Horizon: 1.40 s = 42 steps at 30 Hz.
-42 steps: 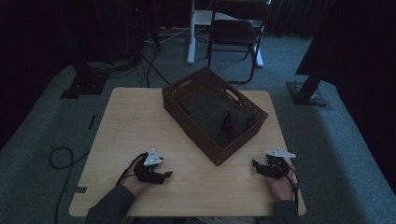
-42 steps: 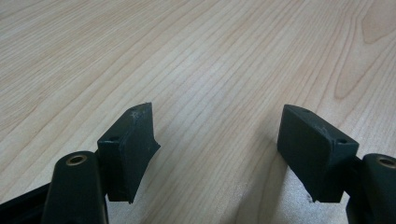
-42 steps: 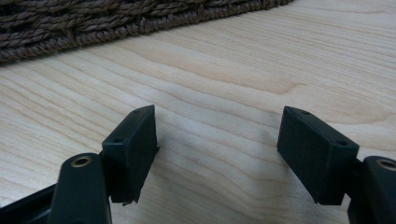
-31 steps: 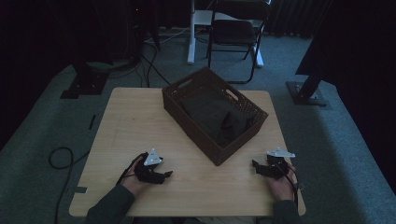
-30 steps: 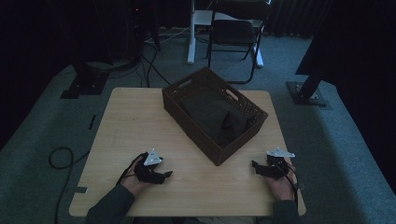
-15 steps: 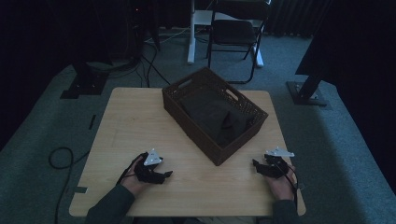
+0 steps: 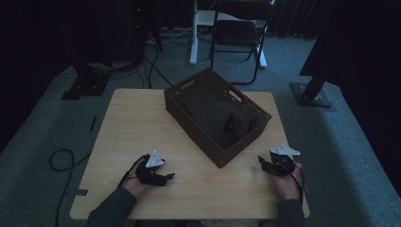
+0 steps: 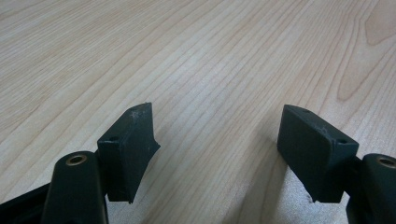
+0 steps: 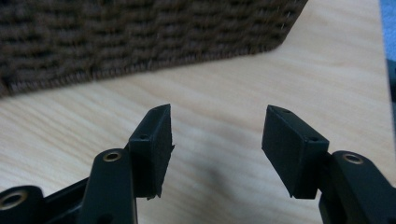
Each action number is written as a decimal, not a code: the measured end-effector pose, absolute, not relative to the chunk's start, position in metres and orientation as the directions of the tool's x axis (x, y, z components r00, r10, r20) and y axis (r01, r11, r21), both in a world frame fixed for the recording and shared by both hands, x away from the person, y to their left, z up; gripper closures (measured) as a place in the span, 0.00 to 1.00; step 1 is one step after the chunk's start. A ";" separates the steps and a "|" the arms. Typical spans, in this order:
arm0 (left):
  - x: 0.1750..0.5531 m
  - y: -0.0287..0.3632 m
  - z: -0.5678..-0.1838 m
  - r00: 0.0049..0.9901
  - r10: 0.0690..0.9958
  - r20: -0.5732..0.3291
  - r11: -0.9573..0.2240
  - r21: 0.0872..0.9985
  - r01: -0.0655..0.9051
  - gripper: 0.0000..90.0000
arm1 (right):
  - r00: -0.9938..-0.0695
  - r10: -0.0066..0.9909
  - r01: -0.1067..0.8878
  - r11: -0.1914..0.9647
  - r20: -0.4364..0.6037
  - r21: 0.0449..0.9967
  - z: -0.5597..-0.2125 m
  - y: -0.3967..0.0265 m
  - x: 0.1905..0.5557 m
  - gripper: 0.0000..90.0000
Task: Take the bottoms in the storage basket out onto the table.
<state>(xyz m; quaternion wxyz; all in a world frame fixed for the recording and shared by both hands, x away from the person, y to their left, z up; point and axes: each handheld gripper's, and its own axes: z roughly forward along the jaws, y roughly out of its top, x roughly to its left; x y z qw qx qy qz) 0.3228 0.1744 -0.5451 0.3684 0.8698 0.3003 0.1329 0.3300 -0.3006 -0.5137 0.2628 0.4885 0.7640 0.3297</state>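
Observation:
A dark brown woven basket stands at an angle on the pale wooden table, with a dark cloth lying inside it. My left gripper rests near the front left of the table, and its jaws stand wide apart over bare wood. My right gripper is at the front right, pointing at the basket's near wall. Its jaws have just been closing but still stand apart, with nothing between them.
A dark folding chair stands on the carpet behind the table. A black cable loops on the floor at the left. Stand bases sit beside the table on the right and at the far left.
The right gripper has lifted slightly off the table near the front right corner. The left gripper and the basket have stayed where they were.

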 end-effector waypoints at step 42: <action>0.323 0.174 -0.545 0.784 0.621 0.009 -0.546 0.722 0.425 0.31 | -0.380 0.915 0.468 0.320 -0.139 0.824 -0.440 -0.291 0.355 0.43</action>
